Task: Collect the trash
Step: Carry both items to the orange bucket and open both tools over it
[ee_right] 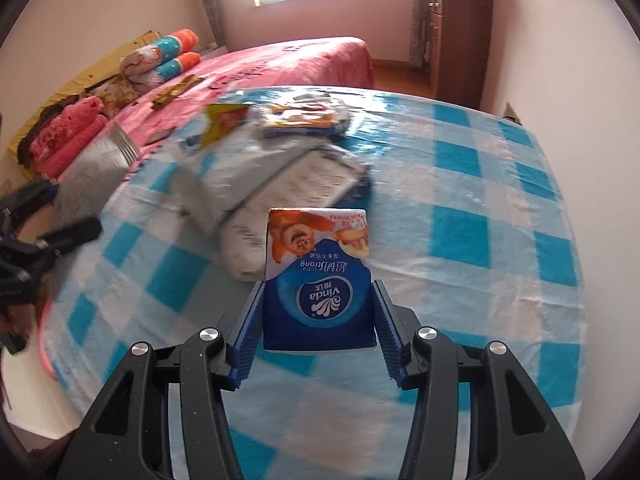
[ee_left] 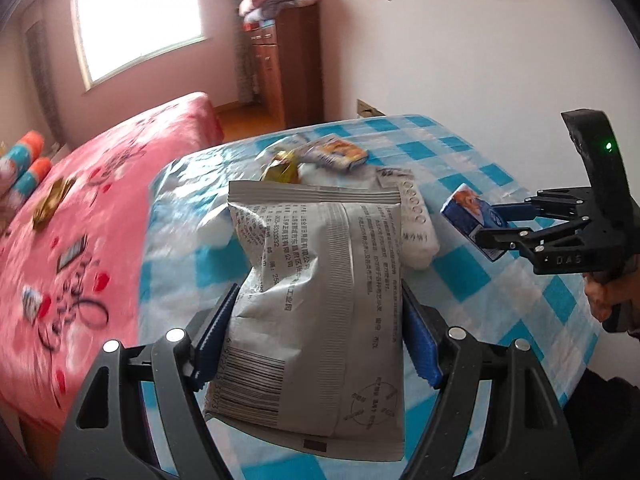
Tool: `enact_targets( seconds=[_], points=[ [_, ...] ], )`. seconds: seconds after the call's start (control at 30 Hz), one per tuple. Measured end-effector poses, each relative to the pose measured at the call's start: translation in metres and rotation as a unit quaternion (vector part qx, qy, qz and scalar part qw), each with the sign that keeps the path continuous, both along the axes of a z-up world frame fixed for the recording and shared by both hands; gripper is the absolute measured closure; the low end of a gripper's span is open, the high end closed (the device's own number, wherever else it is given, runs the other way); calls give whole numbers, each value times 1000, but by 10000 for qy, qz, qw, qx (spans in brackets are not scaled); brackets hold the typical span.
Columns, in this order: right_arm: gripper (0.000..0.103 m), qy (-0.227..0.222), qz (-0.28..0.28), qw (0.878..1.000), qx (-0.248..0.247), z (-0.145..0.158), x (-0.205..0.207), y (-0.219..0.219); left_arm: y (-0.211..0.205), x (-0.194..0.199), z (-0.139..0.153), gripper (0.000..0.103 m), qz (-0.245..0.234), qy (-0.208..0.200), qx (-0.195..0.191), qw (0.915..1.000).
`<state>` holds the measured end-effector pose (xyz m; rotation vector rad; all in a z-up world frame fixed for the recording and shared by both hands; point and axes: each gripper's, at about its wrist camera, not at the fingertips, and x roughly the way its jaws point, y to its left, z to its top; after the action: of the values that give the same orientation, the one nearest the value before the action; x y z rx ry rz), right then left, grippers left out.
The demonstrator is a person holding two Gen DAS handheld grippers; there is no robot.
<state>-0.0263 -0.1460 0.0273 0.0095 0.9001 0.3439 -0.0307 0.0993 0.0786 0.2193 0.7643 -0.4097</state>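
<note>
My left gripper (ee_left: 320, 292) is shut on a grey snack bag (ee_left: 320, 280) with a barcode, held upright above the blue-checked table (ee_left: 460, 152). In the right wrist view that bag (ee_right: 92, 164) and the left gripper (ee_right: 56, 212) show at the left edge. My right gripper (ee_right: 318, 286) is shut on a blue Vinda tissue pack (ee_right: 318, 280), lifted above the cloth. In the left wrist view the right gripper (ee_left: 486, 226) carries the pack (ee_left: 468, 210) at the far right. More trash lies in a heap on the table: a yellow wrapper (ee_left: 280, 166), a printed pack (ee_left: 336, 152) and a white bag (ee_left: 416, 220).
A pink bed (ee_left: 100, 220) adjoins the table's left side, with a gold wrapper (ee_left: 52, 198), a dark wrapper (ee_left: 72, 258) and a small packet (ee_left: 32, 302) on it. Rolled bedding (ee_right: 168, 56) lies at the bed's head. A wooden cabinet (ee_left: 288, 64) stands by the far wall.
</note>
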Motion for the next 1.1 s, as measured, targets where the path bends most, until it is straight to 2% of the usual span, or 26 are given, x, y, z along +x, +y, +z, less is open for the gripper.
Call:
enact_targets(
  seconds=[0.1, 0.3, 0.6, 0.87, 1.1],
  points=[
    [50, 12, 268, 9996, 15, 5, -8, 26, 11, -18, 0, 27, 144, -118, -54, 9998],
    [50, 56, 786, 9969, 41, 11, -15, 75, 50, -44, 2, 27, 606, -194, -421, 9971],
    [50, 137, 1725, 9849, 83, 15, -29, 165, 123, -85, 3, 27, 1576, -352, -557, 9853],
    [50, 255, 2743, 9612, 119, 10, -48, 259, 201, -130, -13, 27, 2591, -182, -466, 9645],
    [50, 481, 3475, 9365, 10, -7, -67, 333, 259, -157, -40, 27, 3372, 107, -506, 9400]
  ],
)
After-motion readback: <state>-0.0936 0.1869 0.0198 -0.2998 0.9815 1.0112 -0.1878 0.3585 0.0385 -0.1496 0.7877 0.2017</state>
